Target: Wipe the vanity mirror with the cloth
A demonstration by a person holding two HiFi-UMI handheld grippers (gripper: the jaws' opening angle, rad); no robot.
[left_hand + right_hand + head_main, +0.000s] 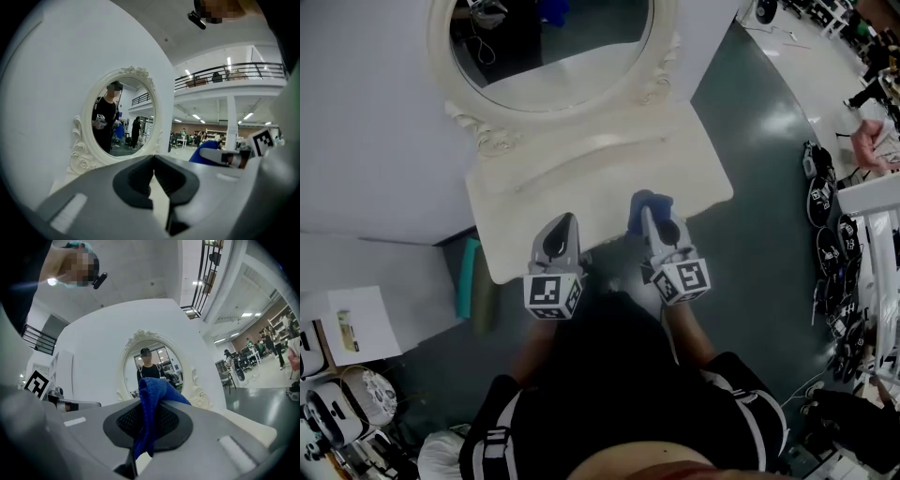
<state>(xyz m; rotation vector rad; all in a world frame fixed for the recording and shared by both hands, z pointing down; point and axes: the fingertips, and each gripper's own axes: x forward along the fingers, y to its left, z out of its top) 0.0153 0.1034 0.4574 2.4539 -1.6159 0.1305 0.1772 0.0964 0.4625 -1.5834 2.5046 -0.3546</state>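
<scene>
An oval vanity mirror (551,42) in a carved cream frame stands at the back of a small cream table (600,178). It also shows ahead in the left gripper view as mirror (119,121) and in the right gripper view as mirror (151,365). My right gripper (649,208) is shut on a blue cloth (151,404), which bunches up between its jaws; the cloth (653,202) hangs over the table's front edge. My left gripper (562,225) is shut with nothing in it, level with the right one, near the front edge.
A white wall panel (366,122) stands behind and left of the mirror. A teal object (469,277) sits on the floor left of the table. White boxes (352,323) and gear lie at lower left, dark equipment (834,244) at right.
</scene>
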